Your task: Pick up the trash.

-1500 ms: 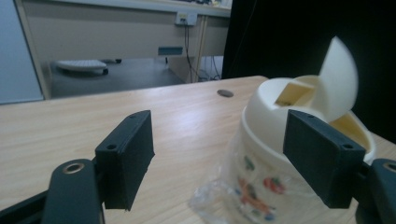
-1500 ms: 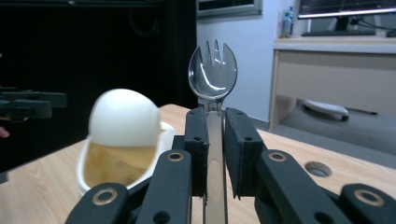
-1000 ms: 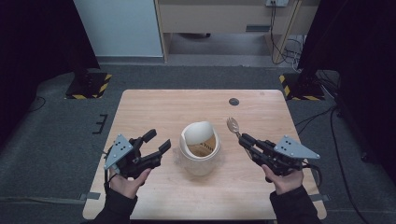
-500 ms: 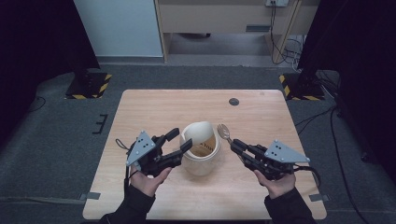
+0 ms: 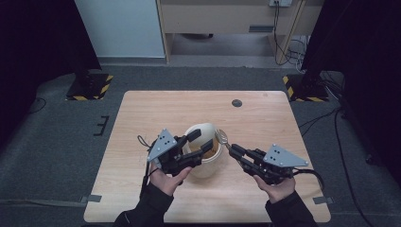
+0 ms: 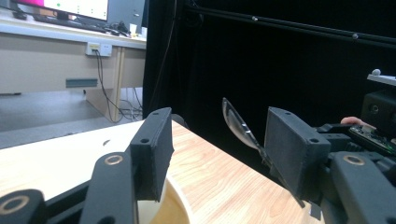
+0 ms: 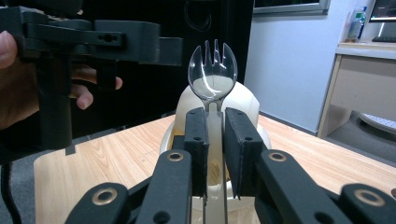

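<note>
High view: left gripper (image 5: 200,142) now moved in from the near-left of the tabletop (image 5: 142,109) to the cup (image 5: 206,163), fingers spread with one over the rim and one against the outer wall on the person's left. Right gripper (image 5: 235,152) also drawn closer, carrying the spork (image 5: 222,138) from beside the cup to just at its right rim. Means, most likely, a steadying hold on the cup from the left while the spork gets brought over the opening. Cup standing mid-tabletop, nearer the person, with something brownish inside, hard to make out. Small dark disc (image 5: 237,103) far off toward the back edge, untouched.

Left gripper view: fingers (image 6: 150,151) released, wide apart, the cream rim of the cup low between them, not yet squeezed. Spork bowl (image 6: 236,122) seen side-on beyond, tilted, rising from the other gripper at the right.

Right gripper view: fingers (image 7: 196,149) clenched on the clear handle of the spork. Long axis running straight out along the fingers, tines at the far end pointing up and away toward the cup and the left gripper beyond, bowl facing the camera. Cup directly behind the spork head.
</note>
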Demonstrator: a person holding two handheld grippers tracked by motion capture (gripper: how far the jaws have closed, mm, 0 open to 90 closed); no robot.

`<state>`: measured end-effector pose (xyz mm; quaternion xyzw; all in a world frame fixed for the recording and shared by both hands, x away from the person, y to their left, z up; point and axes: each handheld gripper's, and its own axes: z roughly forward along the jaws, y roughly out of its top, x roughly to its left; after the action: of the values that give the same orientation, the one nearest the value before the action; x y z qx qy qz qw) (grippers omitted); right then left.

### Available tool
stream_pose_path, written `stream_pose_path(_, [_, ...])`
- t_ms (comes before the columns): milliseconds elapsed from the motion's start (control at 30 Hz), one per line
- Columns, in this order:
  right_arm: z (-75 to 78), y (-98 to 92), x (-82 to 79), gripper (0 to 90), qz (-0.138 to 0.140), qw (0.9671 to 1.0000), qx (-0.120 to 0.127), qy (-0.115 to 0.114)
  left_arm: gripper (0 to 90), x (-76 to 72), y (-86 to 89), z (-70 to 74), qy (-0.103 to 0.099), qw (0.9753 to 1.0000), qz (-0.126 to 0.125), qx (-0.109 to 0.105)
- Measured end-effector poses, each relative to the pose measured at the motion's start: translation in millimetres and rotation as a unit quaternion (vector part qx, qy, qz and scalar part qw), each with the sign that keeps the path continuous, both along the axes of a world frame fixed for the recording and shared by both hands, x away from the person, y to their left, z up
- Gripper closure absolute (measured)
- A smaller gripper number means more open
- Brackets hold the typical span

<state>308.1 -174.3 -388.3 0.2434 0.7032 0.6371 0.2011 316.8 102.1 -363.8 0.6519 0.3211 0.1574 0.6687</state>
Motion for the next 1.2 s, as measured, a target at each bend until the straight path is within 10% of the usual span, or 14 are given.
stream_pose_path(667, [-3.5,4.5,-1.6,79.9,0.014,0.9999,-0.002,0.002,65.5,13.5,-25.3,-7.1,0.038,0.9989,-0.027,0.001])
stream_pose_path(1200, [-5.2,7.2,-2.0,72.7,0.013,0.9999,0.004,0.005,82.2,7.2,-20.8,-1.5,0.027,0.9986,-0.044,-0.002])
